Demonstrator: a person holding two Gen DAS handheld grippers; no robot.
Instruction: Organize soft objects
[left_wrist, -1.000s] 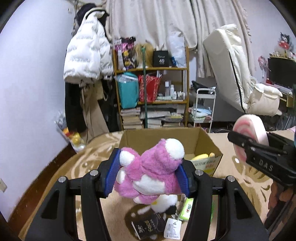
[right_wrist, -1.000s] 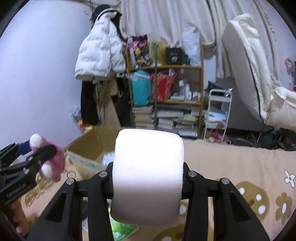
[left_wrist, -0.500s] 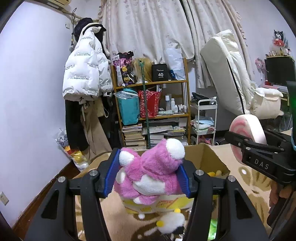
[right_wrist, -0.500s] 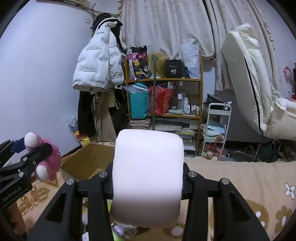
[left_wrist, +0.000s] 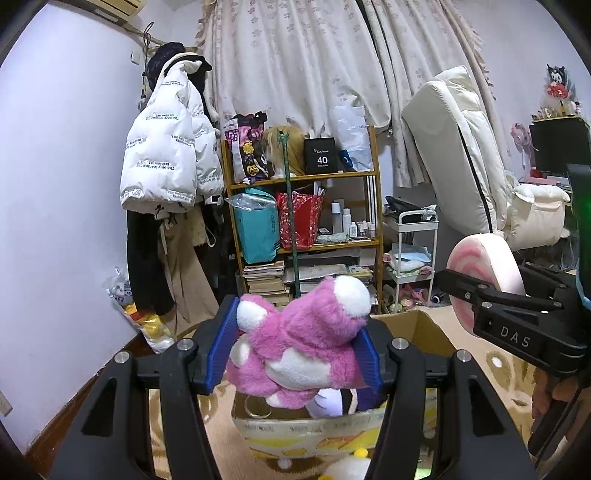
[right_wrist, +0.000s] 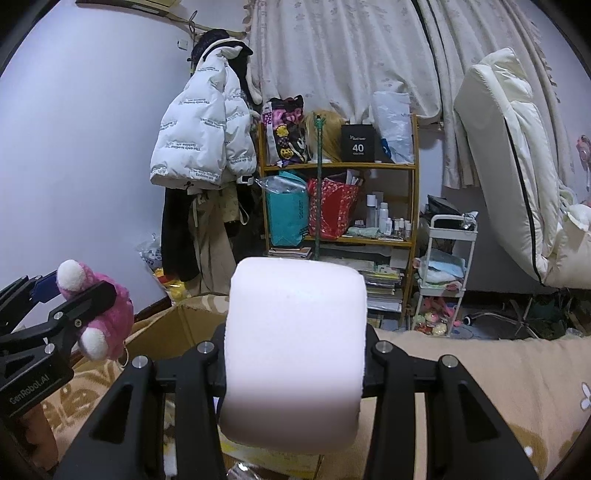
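A cluttered bedroom lies ahead: flowered curtains (left_wrist: 295, 66) across the back wall, a white puffer jacket (left_wrist: 166, 147) hanging at the left, and a wooden shelf unit (left_wrist: 303, 221) packed with bags, bottles and stacked books. A beige patterned blanket (right_wrist: 498, 387) covers the surface in front. On it stands an open cardboard box (left_wrist: 424, 332), its far wall and right flap upright; inside, near the front wall, a white and purple soft item (left_wrist: 328, 404) shows, and the rest of the interior is hidden. The left gripper (left_wrist: 295, 358) is clamped on a pink plush toy (left_wrist: 299, 343), its blue pads pressing both flanks, and holds the toy above the near rim of the box. The right gripper (right_wrist: 295, 354) is clamped on a pink-and-white swirl cushion (right_wrist: 295, 350), a thick round pad seen edge-on in its own camera and showing its swirl face in the left view; it hangs to the right of the box, over the blanket. A white fluffy toy (left_wrist: 347, 467) with a yellow tip lies just in front of the box. To the right of the box the blanket runs on bare toward a white rolling cart (right_wrist: 447, 273) and an upended cream mattress (right_wrist: 517, 166); at the left the dark floor edge is close.
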